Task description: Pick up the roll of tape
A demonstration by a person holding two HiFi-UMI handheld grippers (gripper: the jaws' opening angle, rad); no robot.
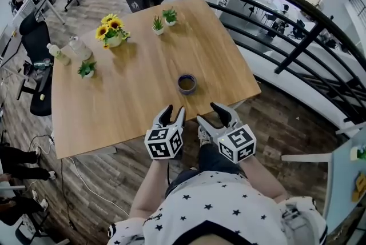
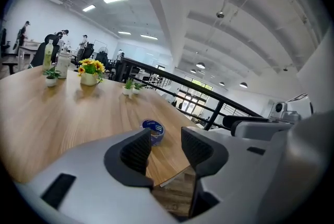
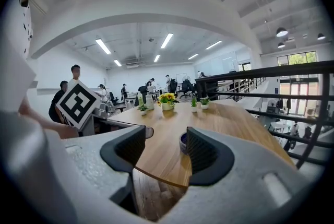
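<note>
Tape roll (image 1: 187, 84) sat between nobody's jaws yet. The left gripper (image 2: 166, 140) stood with its two dark pads apart and nothing between them, and the right gripper (image 3: 166, 145) was spread the same way, also empty. Both hovered side by side just off the near edge of the wooden table (image 1: 143, 89), out over the floorboards and pointing in at it. The blue roll lay flat on the table with its hole upward, a little in from that near edge and closer to the right-hand corner than the left, ahead of both grippers. To my eye the tidy way was to send one gripper in alone, low over the table with its jaws wide. One pad could drop into the hole with the other outside the wall, or both could straddle the whole ring if the opening allowed, which I couldn't judge. Closing squarely mattered, since a flat roll on smooth wood would likely skate if nudged. The sunflower pot (image 1: 112, 33), little plants (image 1: 157, 24) and bottles (image 1: 80, 48) stood toward the table's far side, well apart from the roll.
</note>
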